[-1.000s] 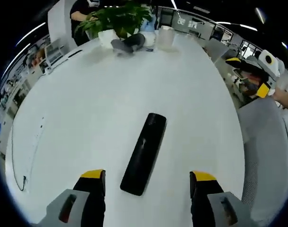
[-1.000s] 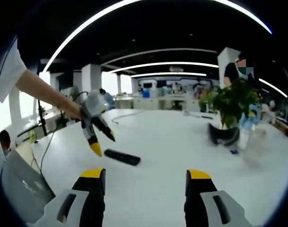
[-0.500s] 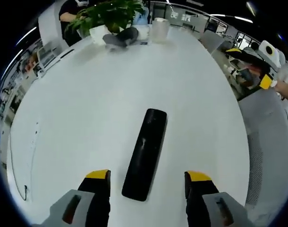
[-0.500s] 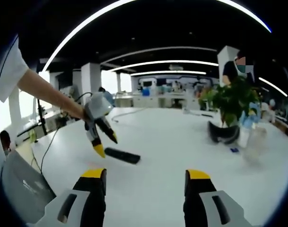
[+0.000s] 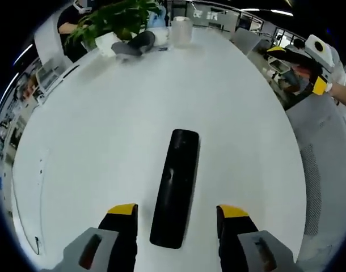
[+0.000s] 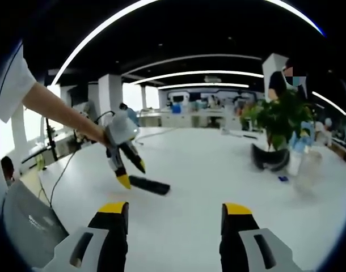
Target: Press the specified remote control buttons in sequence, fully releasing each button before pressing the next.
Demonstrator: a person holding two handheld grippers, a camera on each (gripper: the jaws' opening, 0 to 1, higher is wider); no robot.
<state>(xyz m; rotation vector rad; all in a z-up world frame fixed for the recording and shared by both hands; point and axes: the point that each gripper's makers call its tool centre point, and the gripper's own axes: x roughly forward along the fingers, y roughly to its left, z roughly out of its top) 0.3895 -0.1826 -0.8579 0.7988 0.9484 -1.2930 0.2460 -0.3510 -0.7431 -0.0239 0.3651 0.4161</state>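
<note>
In the left gripper view, the left tool [image 5: 177,214] has its two yellow-tipped jaws spread wide and holds nothing; they rise at 6 o'clock on either side of the near end of a black remote control [image 5: 175,187]. The remote control lies flat on the white tabletop [image 5: 105,124], its length running from 6 toward 12 o'clock, with bare tabletop showing between it and each jaw. At about 11 o'clock, at the far edge of the tabletop, stand a leafy potted plant [image 5: 108,17], a dark grey object [image 5: 134,43] and a white cup [image 5: 181,30]. At 2 o'clock the right tool [image 5: 300,62] shows beyond the tabletop edge, above a grey mesh chair [image 5: 326,170]. In the right gripper view, the right tool [image 6: 169,212] has its jaws wide apart at 6 o'clock, with nothing between them. At 9 o'clock the left tool [image 6: 130,173], held by an outstretched arm [image 6: 59,116], points down with parted jaws just above the near end of the remote control [image 6: 150,185]; whether it touches cannot be told. The potted plant [image 6: 281,122] and the dark grey object [image 6: 269,158] stand at 3 o'clock.
</note>
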